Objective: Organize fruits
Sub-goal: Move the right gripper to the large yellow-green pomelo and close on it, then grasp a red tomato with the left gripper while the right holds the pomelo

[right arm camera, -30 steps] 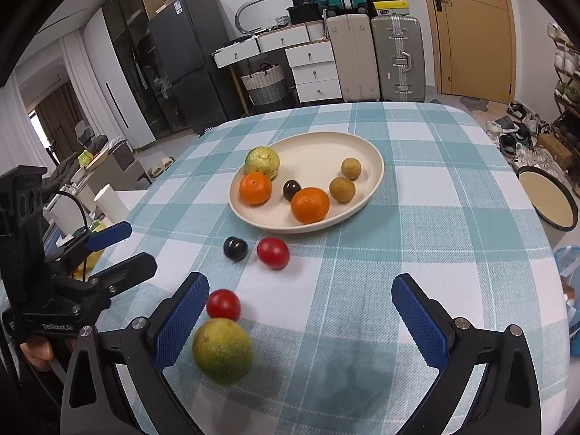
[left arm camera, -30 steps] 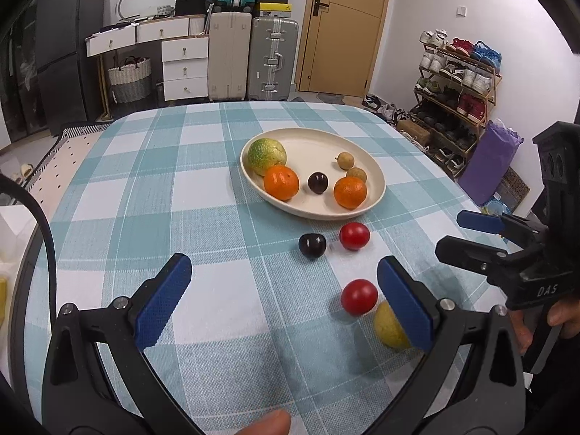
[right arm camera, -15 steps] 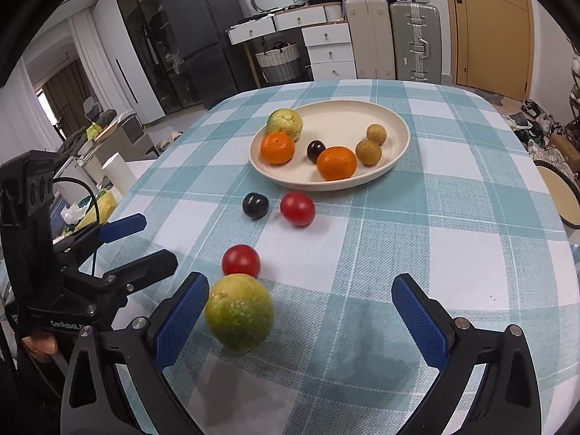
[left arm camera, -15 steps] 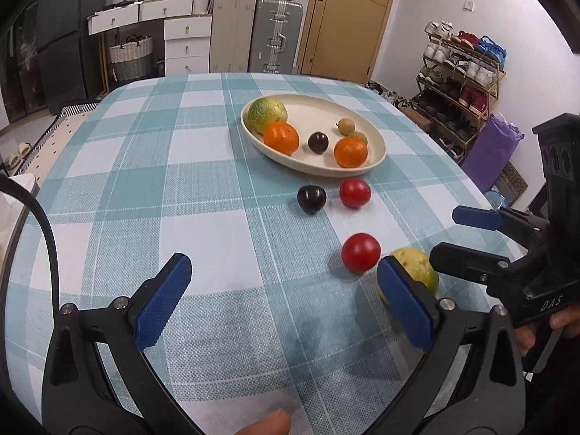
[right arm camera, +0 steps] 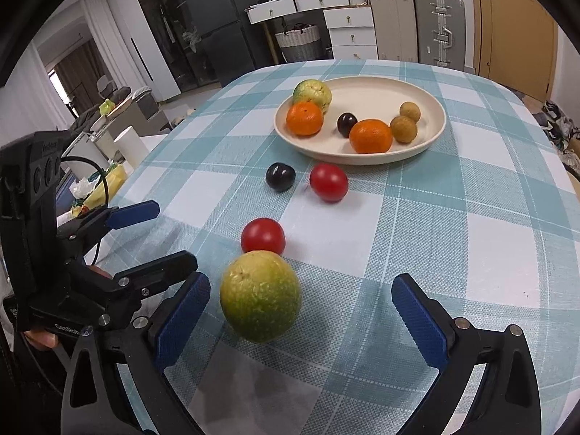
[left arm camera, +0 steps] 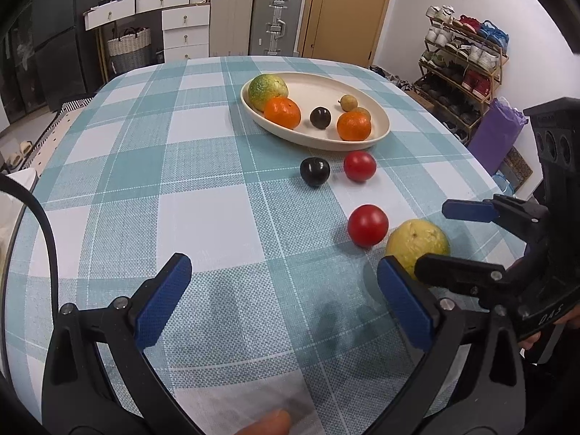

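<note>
- Sitting low in the right wrist frame, the yellow-green fruit (right arm camera: 260, 295) lies between the spread blue pads of the right gripper (right arm camera: 301, 311), nearer the left pad.
- Left gripper (left arm camera: 284, 299): spread wide, pinching nothing, at the frame's bottom.
- The plate (right arm camera: 431, 107) with fruit occupies upper centre.
- A red tomato (right arm camera: 263, 236) rests just above the yellow-green fruit.

Looks like somebody's home, a lived-in room doubling as storage. There's a shoe rack (left arm camera: 467, 54) stuffed with sneakers, suitcases (left arm camera: 277, 20) parked by a wooden door (left arm camera: 344, 11), white drawers (right arm camera: 349, 29), a wicker basket (right arm camera: 299, 45), a dark fridge (right arm camera: 214, 21), and a table with a checked tablecloth (left arm camera: 203, 166).
</note>
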